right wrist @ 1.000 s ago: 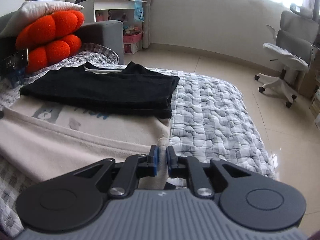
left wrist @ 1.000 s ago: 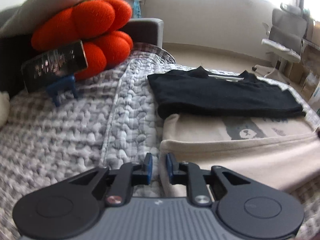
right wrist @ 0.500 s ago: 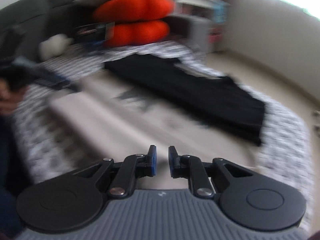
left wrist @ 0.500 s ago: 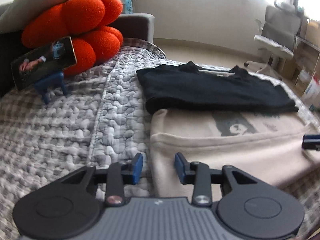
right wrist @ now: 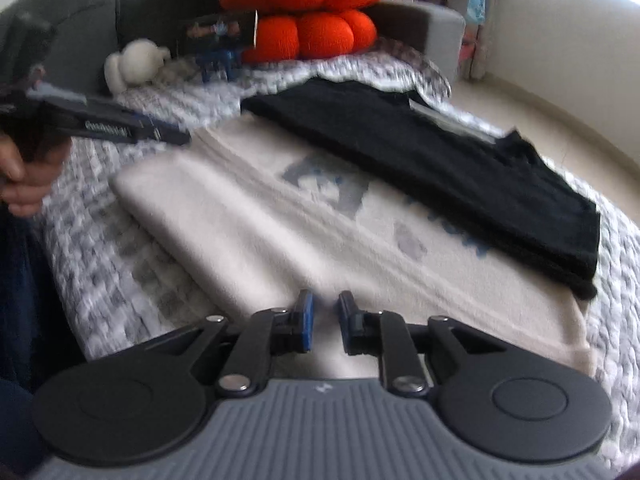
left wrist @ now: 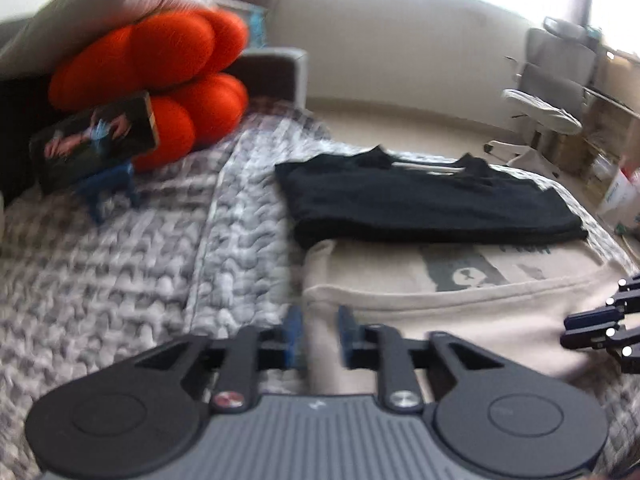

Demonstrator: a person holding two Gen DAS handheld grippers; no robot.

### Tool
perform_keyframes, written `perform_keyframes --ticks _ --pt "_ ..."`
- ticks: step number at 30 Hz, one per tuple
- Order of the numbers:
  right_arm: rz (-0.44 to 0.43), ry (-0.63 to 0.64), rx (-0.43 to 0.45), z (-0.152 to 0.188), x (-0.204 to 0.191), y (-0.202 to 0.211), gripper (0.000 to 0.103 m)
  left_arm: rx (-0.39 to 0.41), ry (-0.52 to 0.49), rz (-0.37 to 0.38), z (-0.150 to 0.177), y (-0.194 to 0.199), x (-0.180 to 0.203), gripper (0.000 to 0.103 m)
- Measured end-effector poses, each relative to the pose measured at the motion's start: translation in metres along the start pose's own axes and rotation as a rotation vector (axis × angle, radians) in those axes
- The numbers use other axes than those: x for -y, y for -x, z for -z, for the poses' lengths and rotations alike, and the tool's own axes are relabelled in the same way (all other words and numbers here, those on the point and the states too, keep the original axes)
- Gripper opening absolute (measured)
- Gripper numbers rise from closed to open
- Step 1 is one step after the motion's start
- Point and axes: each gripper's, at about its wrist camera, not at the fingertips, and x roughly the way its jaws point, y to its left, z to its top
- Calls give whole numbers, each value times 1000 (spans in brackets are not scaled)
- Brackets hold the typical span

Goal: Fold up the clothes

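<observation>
Right wrist: cream shirt (right wrist: 280,236) on quilt (right wrist: 100,280).

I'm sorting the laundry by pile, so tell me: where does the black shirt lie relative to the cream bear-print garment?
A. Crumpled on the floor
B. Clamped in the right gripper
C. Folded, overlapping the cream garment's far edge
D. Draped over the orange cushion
C: the black shirt lies flat and folded on the quilt, its near edge over the far edge of the cream garment.
</observation>
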Motion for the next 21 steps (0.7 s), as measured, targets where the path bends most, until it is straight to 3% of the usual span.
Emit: perform_keyframes --ticks 1,3,4,5,7,11,21 --pt "-14 -8 10 -1 -1 -2 20 -9 16 11 0 -2 -3 47" --pt "-4 5 2 -3 -8 -10 21 -43 22 22 3 -7 -3 47" --pt "8 21 -2 -3 -12 -15 21 -59 20 21 5 -10 -2 43" --pt "12 26 -4 -5 -13 -16 21 -62 12 16 6 -11 0 31" --pt "11 20 -13 -8 -11 -16 21 -34 -19 12 8 -8 6 21" --pt "8 46 7 -10 -16 -14 21 5 -46 -14 6 -3 8 11" --pt "-11 53 18 -7 -20 -24 21 85 9 68 4 15 0 9"
